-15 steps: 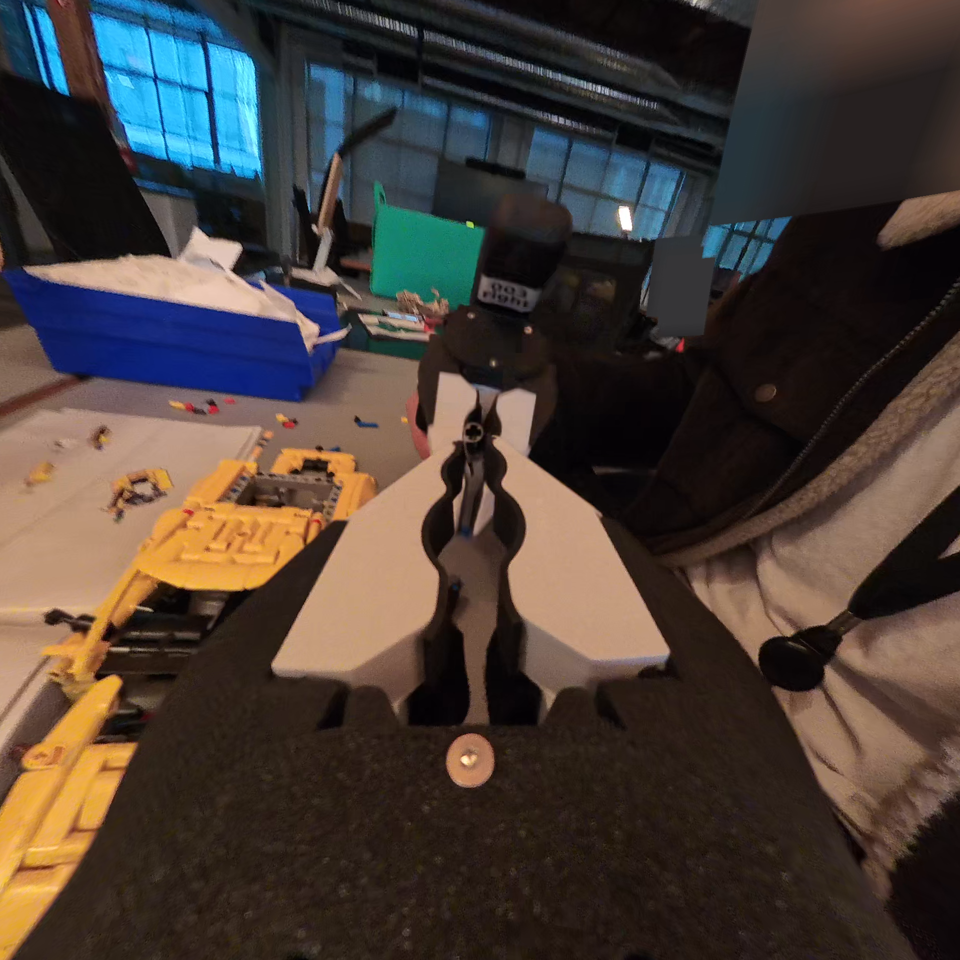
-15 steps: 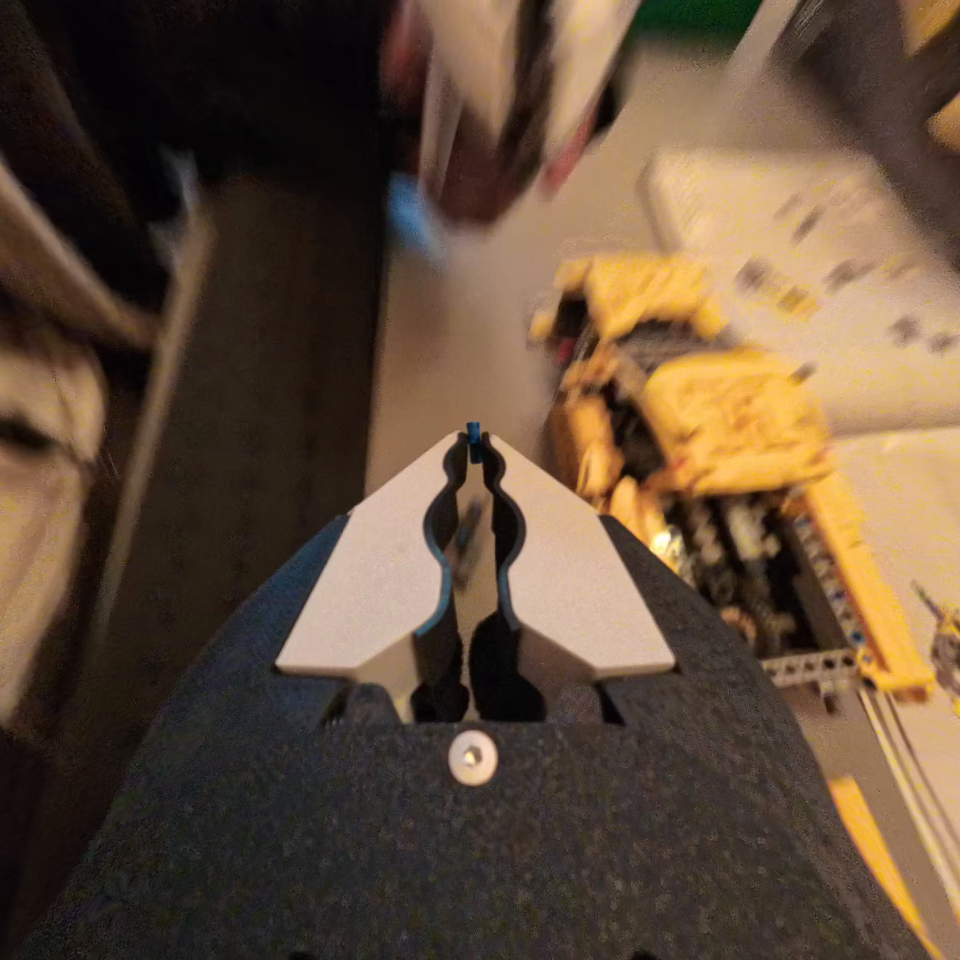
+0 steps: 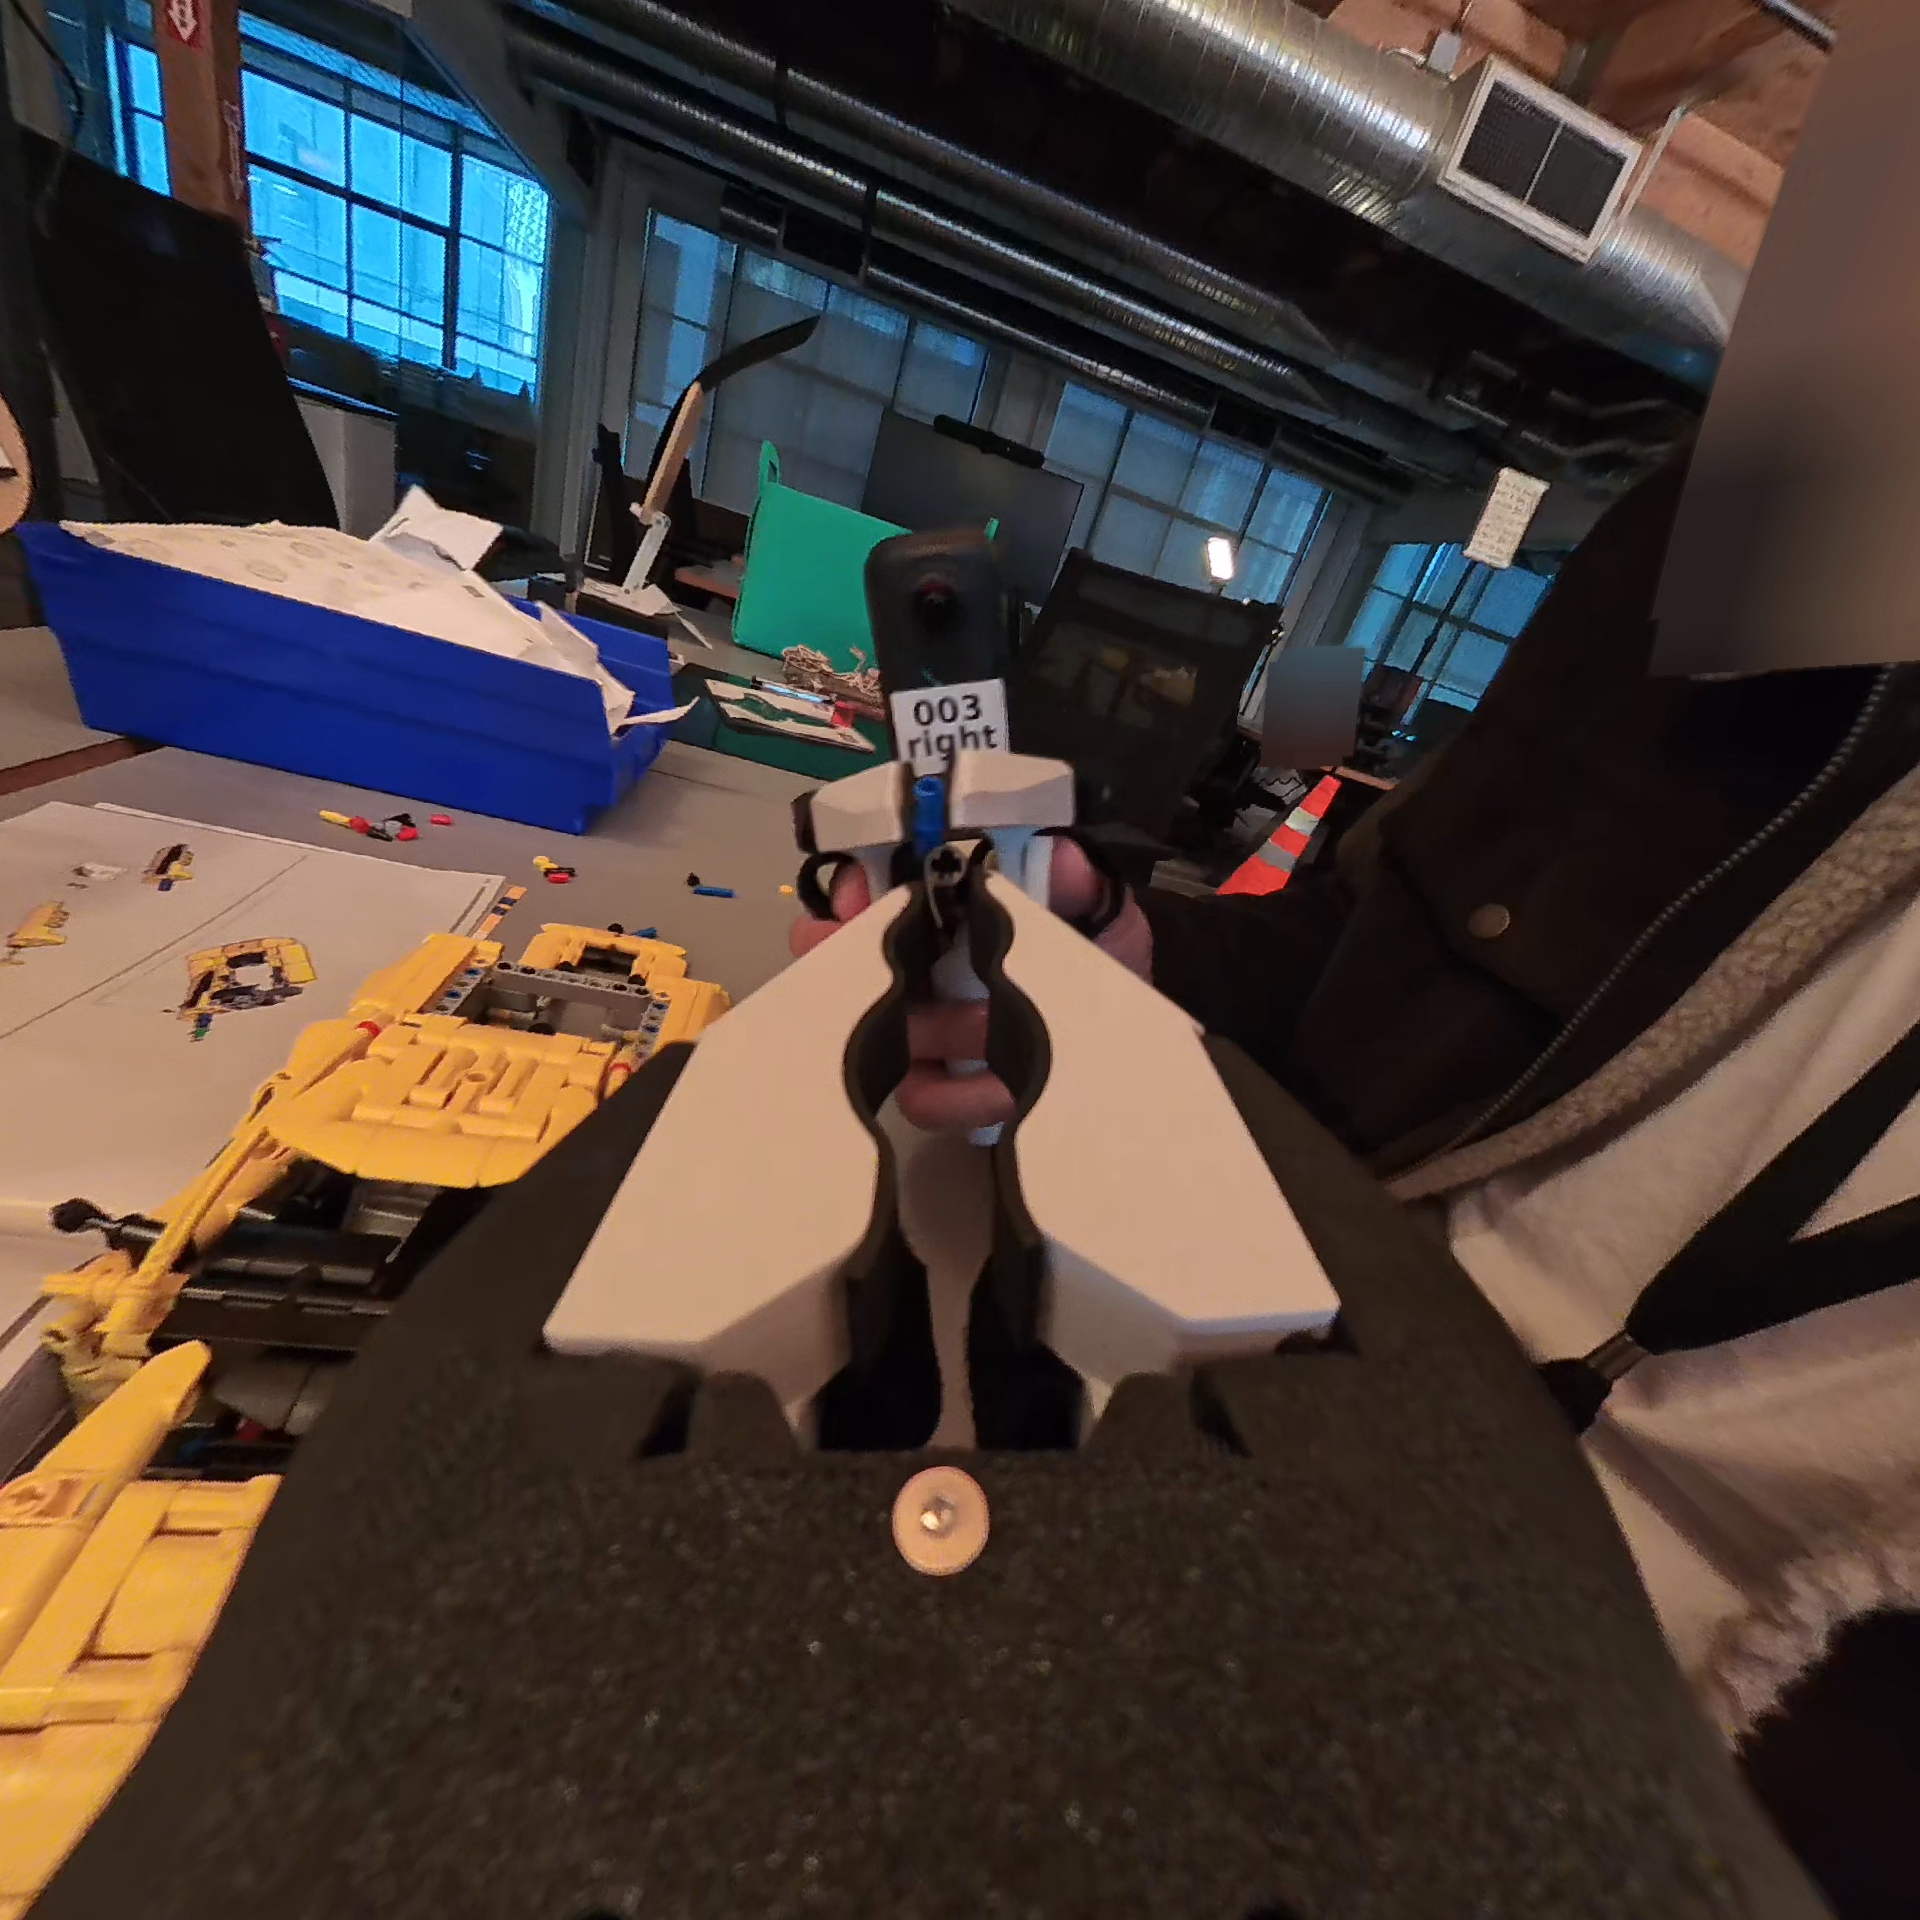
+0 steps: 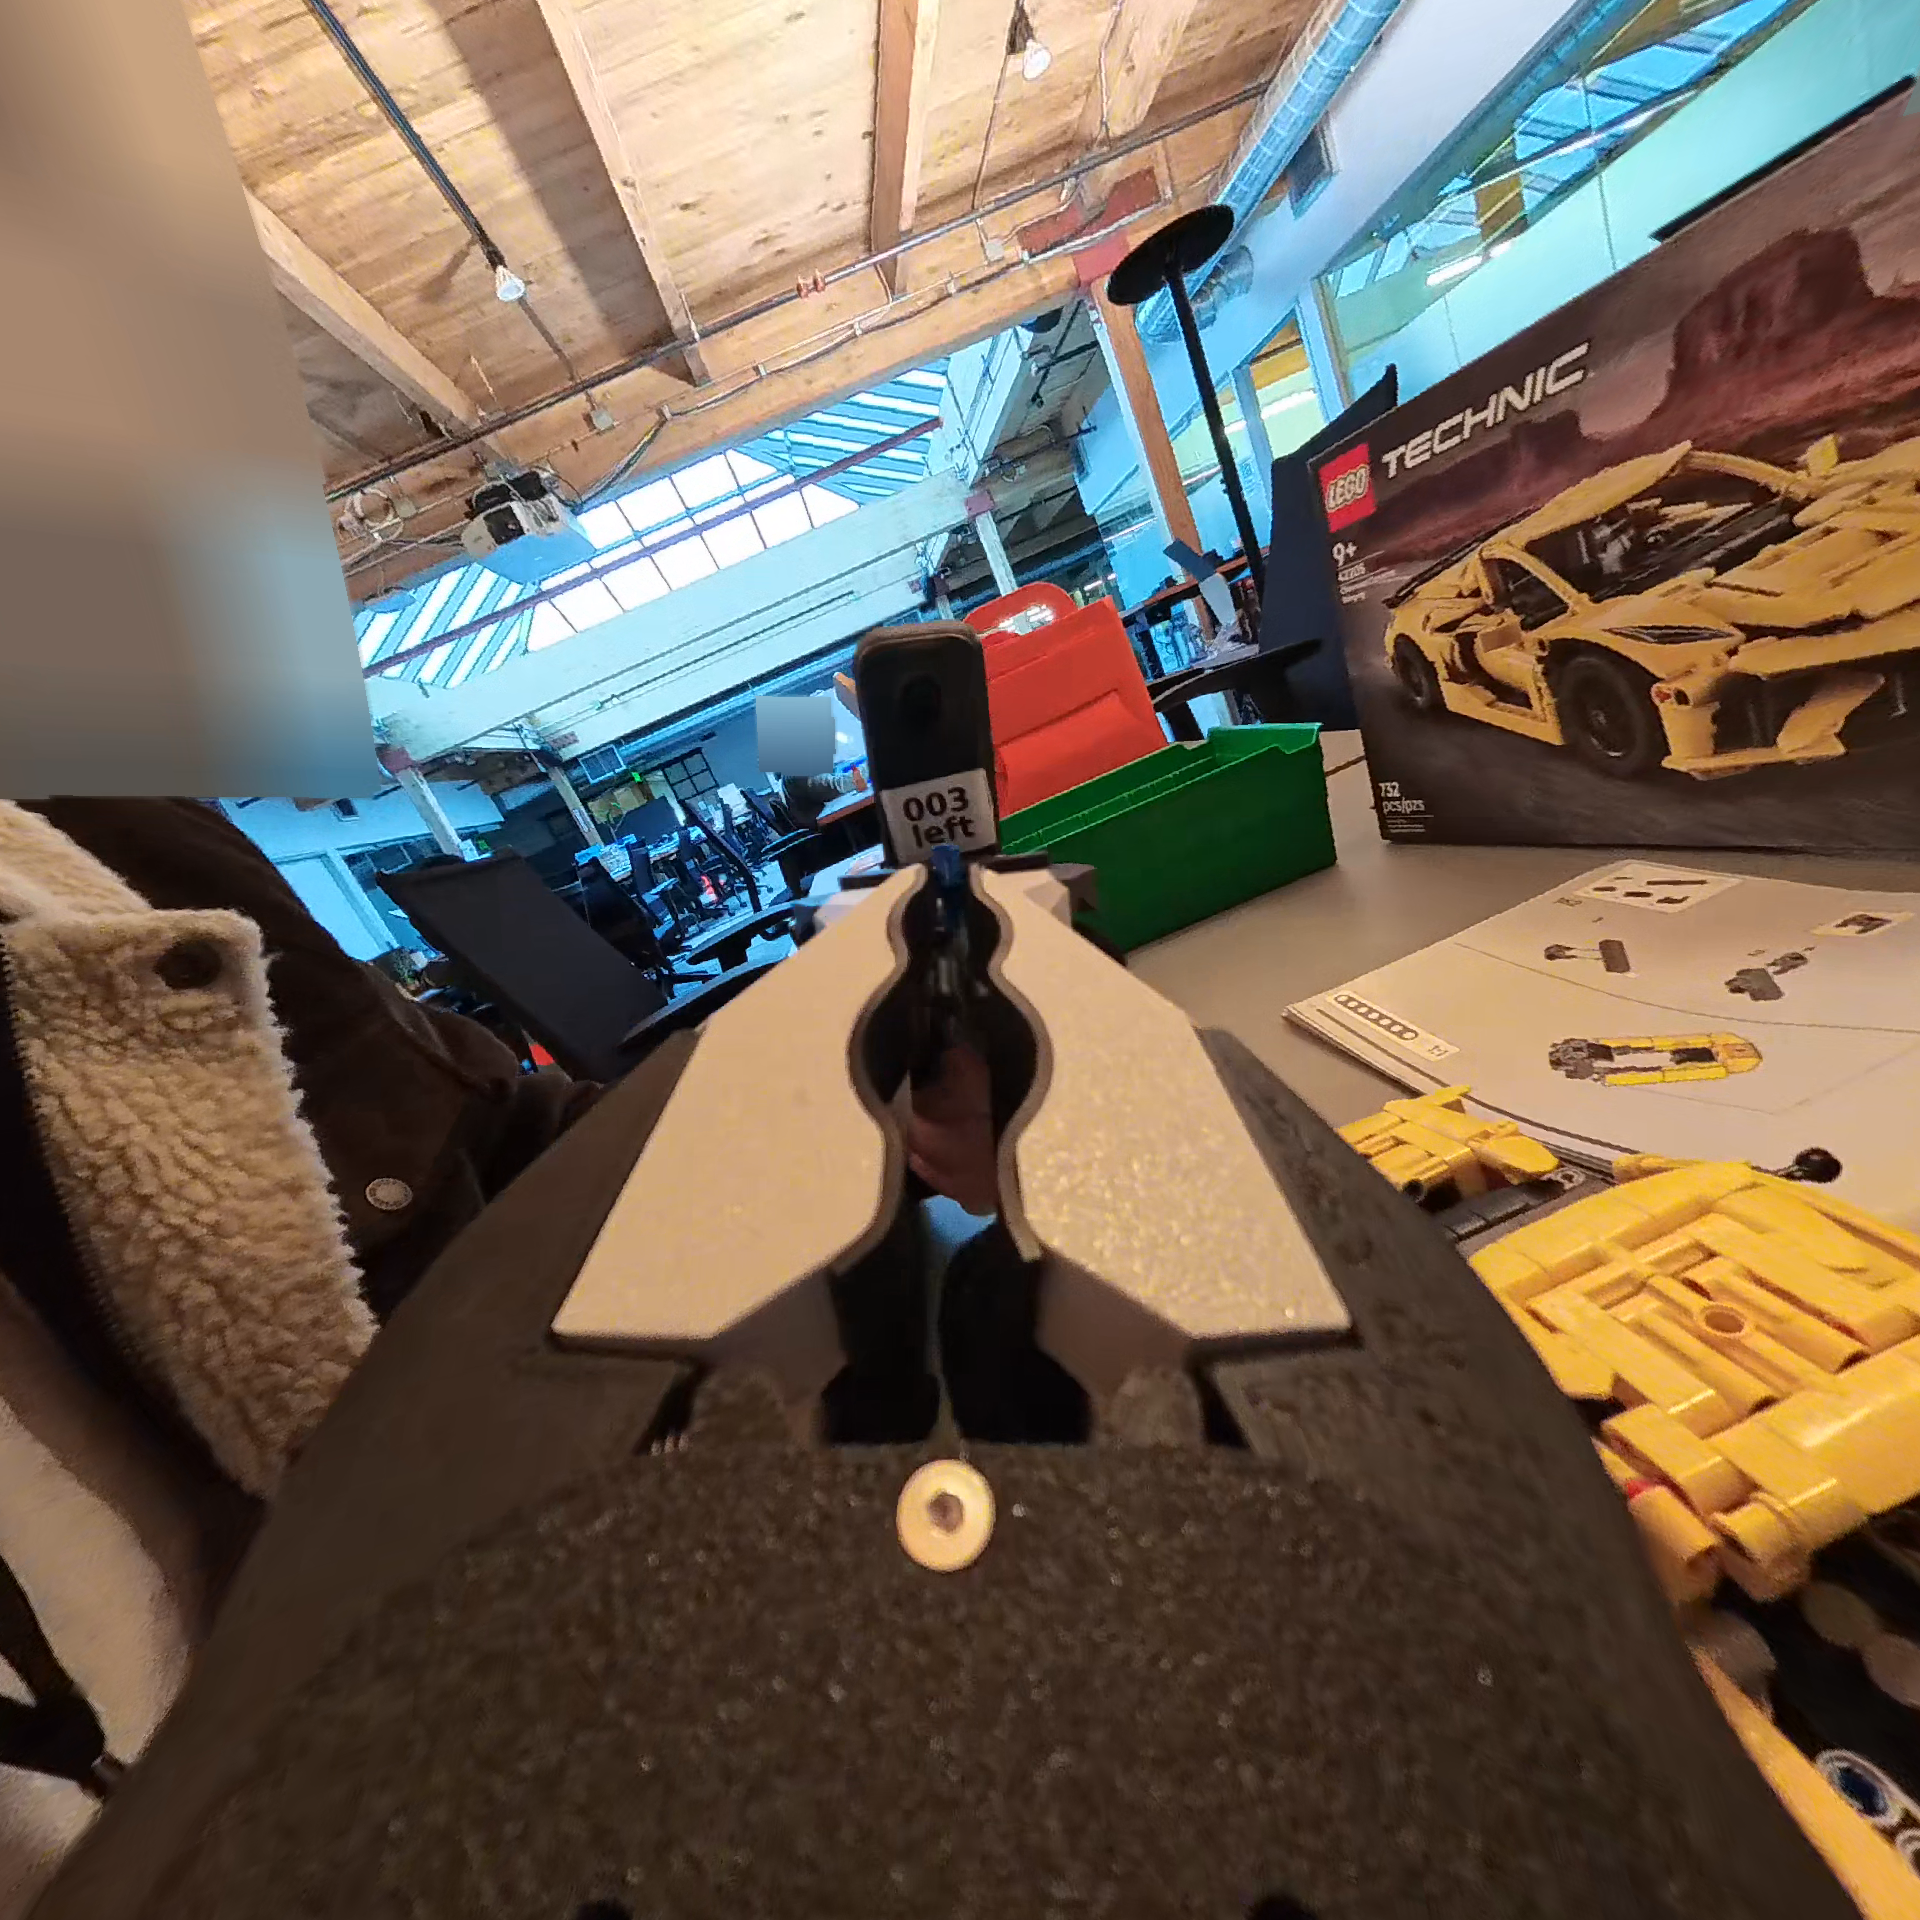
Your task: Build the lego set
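Swung up tip-to-tip above yellow car (image 3: 468,1081) | left gripper (image 3: 951,894) clamps black piece (image 3: 948,871) | right gripper (image 4: 945,883) pinches blue pin (image 4: 945,864) | joint hidden

A large open workshop. In the left wrist view, tall gridded windows (image 3: 395,270) glow blue at upper left, and a ribbed silver air duct (image 3: 1351,114) crosses the dark ceiling at upper right. In the right wrist view, a wooden beam ceiling (image 4: 727,177) fills the top, skylights (image 4: 665,530) sit mid-frame, and a black floor lamp (image 4: 1195,343) stands right of centre.
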Demonstrator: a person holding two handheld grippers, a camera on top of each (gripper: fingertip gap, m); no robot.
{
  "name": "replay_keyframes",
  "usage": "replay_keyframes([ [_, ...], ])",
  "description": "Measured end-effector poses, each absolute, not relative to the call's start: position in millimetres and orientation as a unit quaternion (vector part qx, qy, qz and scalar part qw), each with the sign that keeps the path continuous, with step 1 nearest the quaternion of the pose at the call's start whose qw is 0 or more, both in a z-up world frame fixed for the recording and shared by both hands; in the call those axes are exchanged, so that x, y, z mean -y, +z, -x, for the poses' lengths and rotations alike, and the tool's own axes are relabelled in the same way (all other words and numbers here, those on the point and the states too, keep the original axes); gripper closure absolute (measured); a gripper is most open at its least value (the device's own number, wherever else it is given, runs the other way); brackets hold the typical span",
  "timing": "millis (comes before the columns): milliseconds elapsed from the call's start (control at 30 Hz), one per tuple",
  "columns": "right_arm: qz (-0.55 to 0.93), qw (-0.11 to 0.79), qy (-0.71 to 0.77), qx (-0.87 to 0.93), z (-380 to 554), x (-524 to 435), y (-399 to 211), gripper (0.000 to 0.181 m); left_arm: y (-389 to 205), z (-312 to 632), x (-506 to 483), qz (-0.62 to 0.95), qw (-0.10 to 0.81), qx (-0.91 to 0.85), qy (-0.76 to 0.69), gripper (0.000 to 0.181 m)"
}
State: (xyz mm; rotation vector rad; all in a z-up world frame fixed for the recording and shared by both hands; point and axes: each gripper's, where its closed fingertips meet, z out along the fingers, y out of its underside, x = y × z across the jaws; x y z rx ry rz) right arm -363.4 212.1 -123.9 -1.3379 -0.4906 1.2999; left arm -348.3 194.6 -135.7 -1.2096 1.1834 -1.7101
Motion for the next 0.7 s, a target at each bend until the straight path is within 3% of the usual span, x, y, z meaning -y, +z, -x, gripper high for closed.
replay_keyframes([
  [267,0.575,0.566,0.553,0.206,360.2,-214.8,-127.3,0.177,-131.6,351.6,-199.8,0.471,0.362,-0.445,-0.670,0.175],
  [700,0.644,0.579,0.395,0.308,350.6,-216.5,-152.6,0.176,-140.9,349.0,-208.1,0.492,0.378,-0.453,-0.640,0.175],
])
